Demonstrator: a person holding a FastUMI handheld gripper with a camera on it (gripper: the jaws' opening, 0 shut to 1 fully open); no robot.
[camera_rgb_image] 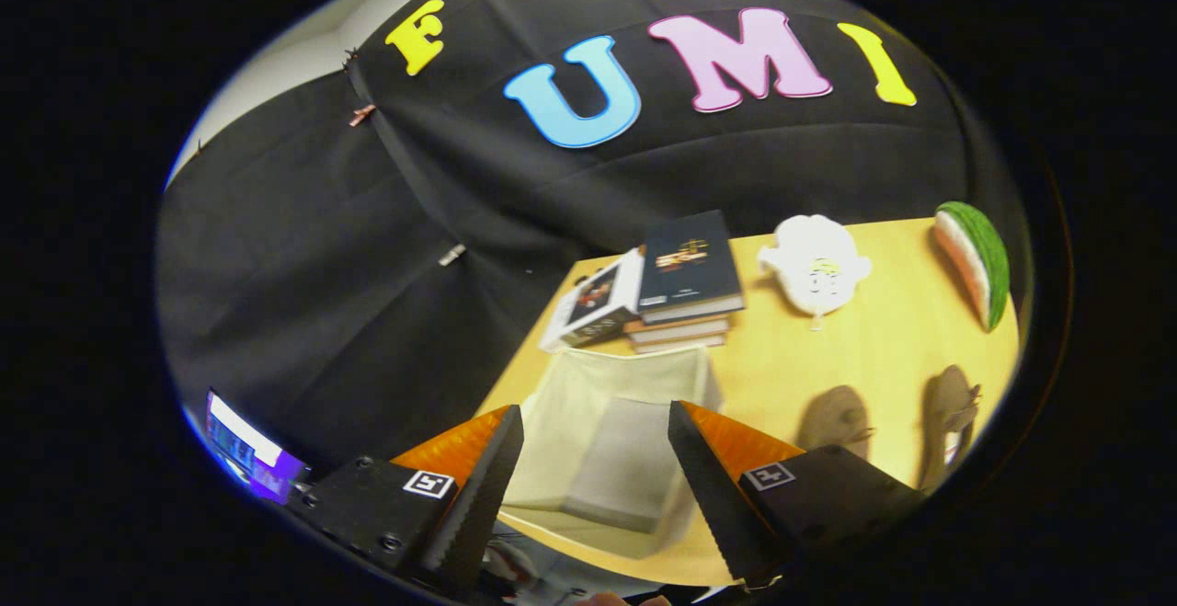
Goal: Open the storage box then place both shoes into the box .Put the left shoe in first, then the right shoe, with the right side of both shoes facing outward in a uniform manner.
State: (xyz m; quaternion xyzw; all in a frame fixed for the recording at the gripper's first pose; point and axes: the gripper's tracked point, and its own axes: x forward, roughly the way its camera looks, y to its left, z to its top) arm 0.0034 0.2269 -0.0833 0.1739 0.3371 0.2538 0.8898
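Above the open storage box (607, 440), the hand-held gripper (596, 422) hangs spread wide, empty.

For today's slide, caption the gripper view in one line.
Open gripper above an open pale fabric storage box; two brown shoes wait on the wooden table.

Tilted view above table (874, 358), facing wall

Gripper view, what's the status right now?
Gripper open, holding nothing. Pale fabric storage box open and empty between the fingers. Two tan shoes lying beside it on the wooden table.
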